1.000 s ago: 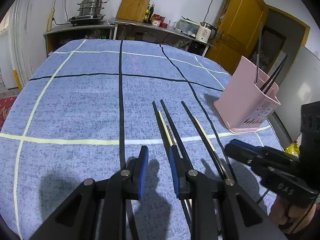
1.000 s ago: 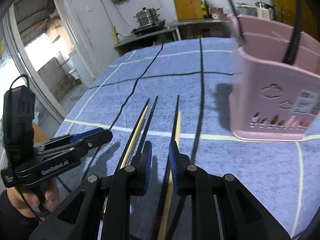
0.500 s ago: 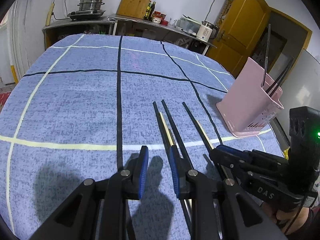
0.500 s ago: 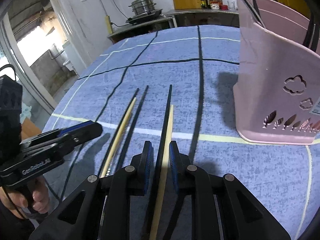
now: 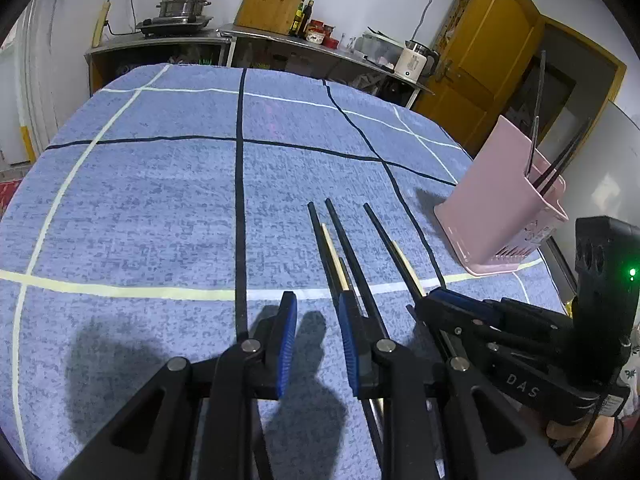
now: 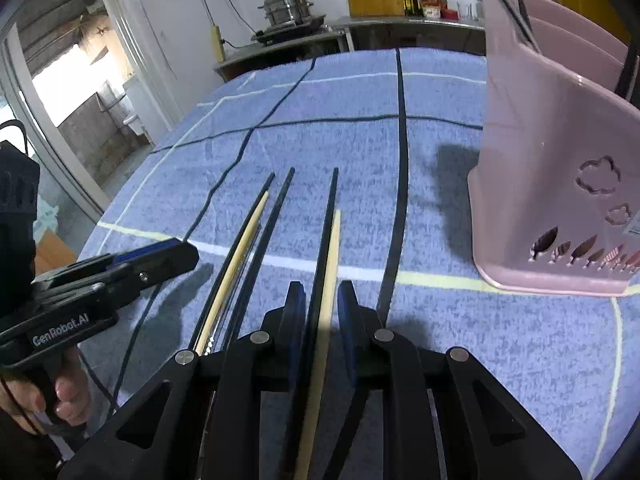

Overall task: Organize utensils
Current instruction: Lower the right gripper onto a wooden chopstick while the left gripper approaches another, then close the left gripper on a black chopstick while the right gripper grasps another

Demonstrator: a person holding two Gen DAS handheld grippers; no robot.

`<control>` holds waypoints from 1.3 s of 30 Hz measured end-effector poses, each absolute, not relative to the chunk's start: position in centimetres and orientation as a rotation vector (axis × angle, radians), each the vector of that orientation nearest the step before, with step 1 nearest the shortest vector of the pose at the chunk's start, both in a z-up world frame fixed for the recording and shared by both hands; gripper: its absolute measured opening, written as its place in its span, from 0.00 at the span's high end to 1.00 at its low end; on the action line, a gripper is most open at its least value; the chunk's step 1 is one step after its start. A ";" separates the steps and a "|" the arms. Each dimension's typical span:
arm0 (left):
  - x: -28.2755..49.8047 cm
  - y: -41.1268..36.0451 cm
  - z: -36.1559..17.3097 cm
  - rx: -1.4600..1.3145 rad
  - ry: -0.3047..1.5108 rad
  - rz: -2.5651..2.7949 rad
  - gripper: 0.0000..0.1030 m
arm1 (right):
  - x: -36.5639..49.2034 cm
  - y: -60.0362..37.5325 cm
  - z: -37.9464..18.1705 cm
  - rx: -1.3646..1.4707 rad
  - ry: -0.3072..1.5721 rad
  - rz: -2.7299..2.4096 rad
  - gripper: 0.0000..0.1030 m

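Observation:
Several black and pale wooden chopsticks (image 5: 340,240) lie side by side on the blue checked cloth (image 5: 160,200). My right gripper (image 6: 322,300) is open, its jaws straddling a black chopstick (image 6: 326,240) and a wooden chopstick (image 6: 333,256) without closing on them. My left gripper (image 5: 318,312) is open and empty, just left of the chopstick group. A pink utensil holder (image 5: 504,200) stands at the right with black chopsticks in it; it also shows in the right wrist view (image 6: 560,168).
The right gripper (image 5: 440,304) shows low over the chopsticks in the left wrist view; the left gripper (image 6: 176,256) shows at left in the right wrist view. A counter with a steel pot (image 5: 182,4) and a yellow door (image 5: 488,64) stand beyond the table.
My right gripper has moved forward and left, so the black and wooden chopstick pair now lies between its jaws. The left gripper has barely moved.

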State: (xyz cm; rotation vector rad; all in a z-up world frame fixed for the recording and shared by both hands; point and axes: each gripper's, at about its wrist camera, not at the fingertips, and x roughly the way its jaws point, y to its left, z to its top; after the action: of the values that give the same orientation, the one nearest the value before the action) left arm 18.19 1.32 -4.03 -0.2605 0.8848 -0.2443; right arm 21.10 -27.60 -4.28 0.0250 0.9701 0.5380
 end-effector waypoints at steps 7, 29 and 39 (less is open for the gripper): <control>19.1 1.0 -4.0 -0.244 0.887 -0.237 0.78 | 21.1 -26.8 -3.4 0.016 0.925 0.562 0.82; 27.2 0.6 -5.0 -0.144 0.953 -0.214 0.85 | 24.0 -26.0 -3.2 0.020 0.907 0.522 0.82; 24.7 4.7 -4.7 -0.225 0.952 -0.162 0.85 | 25.6 -23.6 -3.6 -0.057 0.918 0.505 0.82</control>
State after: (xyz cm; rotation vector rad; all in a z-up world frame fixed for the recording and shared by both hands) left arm 24.69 4.67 -4.71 -0.2255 0.9521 -0.1620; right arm 25.65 -23.63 -3.62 -0.0569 0.9180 0.5051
